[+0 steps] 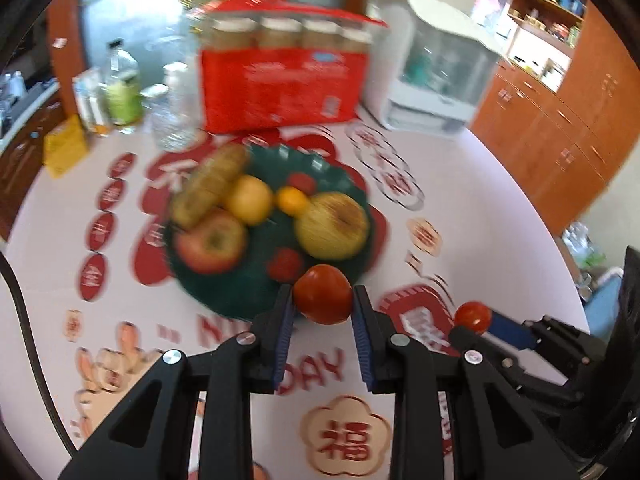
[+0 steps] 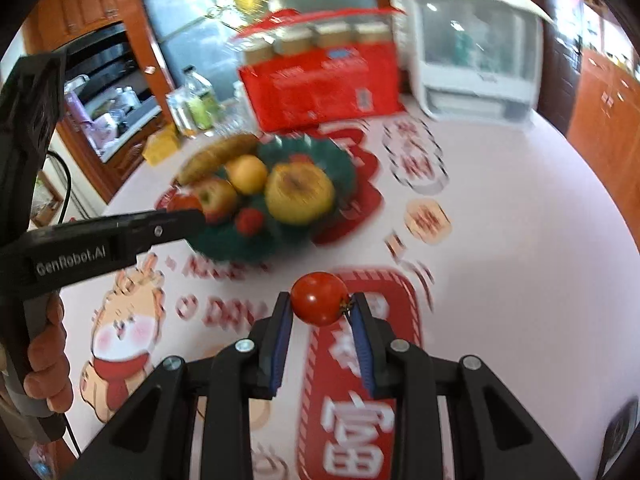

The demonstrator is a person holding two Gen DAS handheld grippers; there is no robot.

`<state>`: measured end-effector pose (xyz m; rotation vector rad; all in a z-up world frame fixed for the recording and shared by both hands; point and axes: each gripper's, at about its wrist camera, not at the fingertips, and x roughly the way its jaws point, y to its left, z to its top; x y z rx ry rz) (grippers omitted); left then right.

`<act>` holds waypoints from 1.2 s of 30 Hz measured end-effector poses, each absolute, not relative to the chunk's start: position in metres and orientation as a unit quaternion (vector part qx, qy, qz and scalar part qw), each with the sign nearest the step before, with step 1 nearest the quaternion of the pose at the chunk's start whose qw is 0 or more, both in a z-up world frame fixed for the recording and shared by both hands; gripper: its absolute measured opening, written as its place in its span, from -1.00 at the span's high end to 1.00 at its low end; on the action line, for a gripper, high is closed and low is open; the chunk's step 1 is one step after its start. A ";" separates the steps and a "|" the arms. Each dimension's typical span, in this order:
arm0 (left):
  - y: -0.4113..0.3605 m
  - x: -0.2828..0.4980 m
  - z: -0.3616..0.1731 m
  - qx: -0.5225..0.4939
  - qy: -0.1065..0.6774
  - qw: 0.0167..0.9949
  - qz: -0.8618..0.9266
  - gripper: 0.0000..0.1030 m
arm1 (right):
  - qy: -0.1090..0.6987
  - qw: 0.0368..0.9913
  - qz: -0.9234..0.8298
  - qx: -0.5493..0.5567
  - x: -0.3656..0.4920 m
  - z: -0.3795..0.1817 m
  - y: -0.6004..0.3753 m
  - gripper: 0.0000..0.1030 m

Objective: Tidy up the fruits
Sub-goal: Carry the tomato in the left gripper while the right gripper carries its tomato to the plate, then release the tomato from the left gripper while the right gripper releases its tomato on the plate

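My left gripper is shut on a red tomato, held above the near rim of the dark green plate. On the plate lie a banana, a red apple, a yellow fruit, a small orange and a large yellow-green apple. My right gripper is shut on a second red tomato, above the tablecloth to the right of the plate. It also shows at the left wrist view's lower right, where that tomato sits between its fingers.
A red carton of jars stands behind the plate, with a white appliance to its right and bottles to its left. Wooden cabinets line the right side. A person's hand grips the left tool's handle.
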<state>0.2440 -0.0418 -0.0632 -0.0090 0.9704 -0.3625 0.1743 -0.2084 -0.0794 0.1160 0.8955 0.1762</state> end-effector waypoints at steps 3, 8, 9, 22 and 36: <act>-0.027 0.255 -0.048 -0.002 0.452 0.879 -0.155 0.48 | 0.425 0.899 0.099 0.049 0.195 -0.065 -0.198 0.43; -0.013 0.277 -0.027 0.006 0.440 0.887 -0.139 0.47 | 0.412 0.903 0.116 0.041 0.233 -0.038 -0.185 0.43; -0.011 0.285 -0.024 0.008 0.442 0.887 -0.136 0.47 | 0.410 0.904 0.117 0.039 0.239 -0.034 -0.184 0.43; -0.024 0.330 -0.042 0.005 0.467 0.872 -0.146 0.47 | 0.435 0.889 0.139 0.024 0.326 -0.030 -0.167 0.42; -0.046 0.340 -0.088 0.039 0.490 0.859 -0.141 0.45 | 0.502 0.851 0.152 0.024 0.360 -0.084 -0.148 0.39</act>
